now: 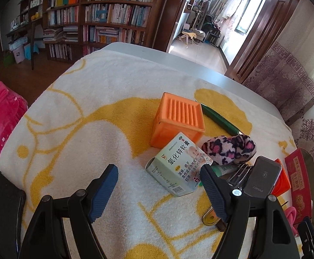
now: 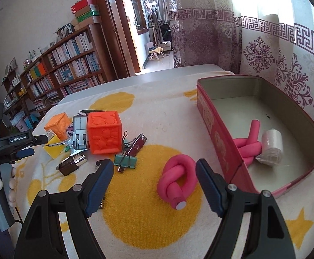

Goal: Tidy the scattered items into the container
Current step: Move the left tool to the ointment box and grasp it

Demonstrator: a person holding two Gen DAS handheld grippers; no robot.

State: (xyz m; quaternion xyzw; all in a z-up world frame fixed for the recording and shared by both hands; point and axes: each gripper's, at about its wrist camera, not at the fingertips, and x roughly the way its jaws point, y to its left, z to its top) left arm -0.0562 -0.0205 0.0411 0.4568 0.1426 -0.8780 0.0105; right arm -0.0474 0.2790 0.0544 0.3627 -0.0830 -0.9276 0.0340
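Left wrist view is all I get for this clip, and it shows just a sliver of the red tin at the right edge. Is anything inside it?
Observer: Yes. The right wrist view shows the red tin holding a pink foam twist and a white roll.
Operator: What is the other hand doing?
Observer: The right gripper has its jaws open and gripping nothing. They are lined up on a second pink twist, which lies on the towel beside the tin.
Operator: Any loose item I can't see?
Observer: A teal binder clip lies in front of the orange cube.
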